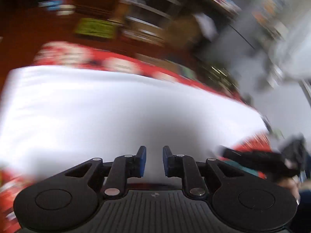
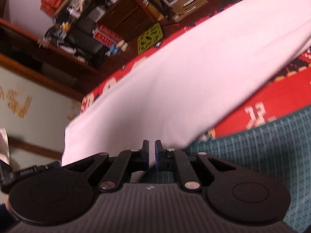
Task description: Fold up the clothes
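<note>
Right wrist view: right gripper (image 2: 152, 154) sits low, pads (image 2: 158, 155) nearly together with a thin slit between them; the white garment (image 2: 184, 81) begins just ahead of the tips. Whether its near hem is pinched in the slit, I cannot tell. A teal cloth (image 2: 262, 149) lies just right of the tips, beneath the white edge. The garment's long axis runs from the near left to the far right of this view, across a red patterned cover (image 2: 272, 101). Beyond it stand cluttered shelves (image 2: 87, 25).

Left wrist view (heavy motion blur): left gripper (image 1: 154, 161) has its pads (image 1: 142, 160) apart with nothing between, and the white garment spreads broadside directly ahead. Judgement: both grippers face the same near edge, the right one closer in, so any fold would carry that edge away across the short axis.
</note>
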A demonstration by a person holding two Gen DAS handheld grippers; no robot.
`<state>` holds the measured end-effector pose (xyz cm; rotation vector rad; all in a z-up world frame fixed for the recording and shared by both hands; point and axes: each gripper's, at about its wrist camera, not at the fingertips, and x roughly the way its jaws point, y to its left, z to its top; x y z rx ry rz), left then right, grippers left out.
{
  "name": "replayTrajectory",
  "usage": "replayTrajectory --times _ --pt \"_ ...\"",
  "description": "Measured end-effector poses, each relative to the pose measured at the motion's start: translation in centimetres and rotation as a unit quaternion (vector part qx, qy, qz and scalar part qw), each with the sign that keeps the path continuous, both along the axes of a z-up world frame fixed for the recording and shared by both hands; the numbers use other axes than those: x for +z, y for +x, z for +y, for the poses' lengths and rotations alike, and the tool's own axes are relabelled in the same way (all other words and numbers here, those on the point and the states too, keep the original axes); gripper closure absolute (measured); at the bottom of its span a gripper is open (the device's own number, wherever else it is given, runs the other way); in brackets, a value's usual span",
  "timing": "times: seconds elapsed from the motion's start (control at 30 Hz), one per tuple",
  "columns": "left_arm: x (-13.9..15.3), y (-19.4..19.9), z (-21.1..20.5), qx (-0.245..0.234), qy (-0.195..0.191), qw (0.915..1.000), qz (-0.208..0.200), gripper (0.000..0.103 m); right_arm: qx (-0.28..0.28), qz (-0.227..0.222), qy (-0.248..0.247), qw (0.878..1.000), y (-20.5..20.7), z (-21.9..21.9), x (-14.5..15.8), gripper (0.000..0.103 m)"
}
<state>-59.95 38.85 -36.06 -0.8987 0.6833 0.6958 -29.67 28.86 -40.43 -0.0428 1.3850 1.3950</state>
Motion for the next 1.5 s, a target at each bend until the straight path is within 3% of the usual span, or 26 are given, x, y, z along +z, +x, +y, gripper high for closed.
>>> replayTrajectory --times 0.07,0.17,0.23,0.27,0.33,0.53,0.6,0.73,0.87,1.07,1.23,1.5 --pt "-1.0 5.0 -0.5 -0.066 0.002 0.9978 -0.01 0.086 -0.02 0.012 -0.009 1.0 0.5 0.9 -0.9 0.095" --pt "-3.1 9.7 -2.0 -0.119 -0.01 0.9929 0.001 0.087 -0.03 0.004 -0.025 0.999 1.4 1.3 -2.5 0.094" --pt "-4.2 11.2 -3.0 -0.139 -0.009 0.9899 0.025 0.087 -0.035 -0.006 -0.038 0.999 2.1 1.5 -3.6 0.096" --pt "-4.9 11.6 -3.5 -0.147 -0.007 0.9882 0.04 0.087 -0.038 -0.009 -0.041 0.998 2.6 1.4 -3.8 0.102" --pt "-5.8 12.0 -4.3 -0.149 -0.007 0.9864 0.069 0.087 -0.045 -0.014 -0.042 0.998 3.7 1.2 -4.0 0.102" --pt "-5.6 11.6 -4.4 -0.073 -0.042 0.9919 0.095 0.087 -0.086 0.0 -0.028 0.996 9.7 -0.6 -3.4 0.09" --pt "-5.2 11.6 -4.8 -0.035 -0.053 0.9926 0.104 0.086 -0.093 -0.003 -0.021 0.995 14.1 -1.8 -2.7 0.083" --pt "-4.4 12.0 -4.3 0.039 -0.066 0.9894 0.123 0.086 -0.12 -0.024 -0.021 0.992 24.0 -4.5 -1.2 0.082" --pt "-3.6 12.9 -3.9 0.097 -0.066 0.9842 0.133 0.084 -0.19 -0.051 -0.05 0.979 35.0 -7.7 0.0 0.08" --pt "-4.7 13.4 -3.5 0.147 -0.082 0.976 0.138 0.084 -0.275 -0.093 -0.079 0.954 46.2 -10.5 0.3 0.074" --pt "-5.1 14.1 -3.3 0.144 -0.08 0.975 0.149 0.084 -0.328 -0.076 -0.088 0.938 50.9 -11.3 -0.4 0.074" --pt "-4.7 14.2 -3.4 0.13 -0.072 0.9762 0.158 0.084 -0.323 -0.122 -0.141 0.928 53.2 -8.9 -2.5 0.077"
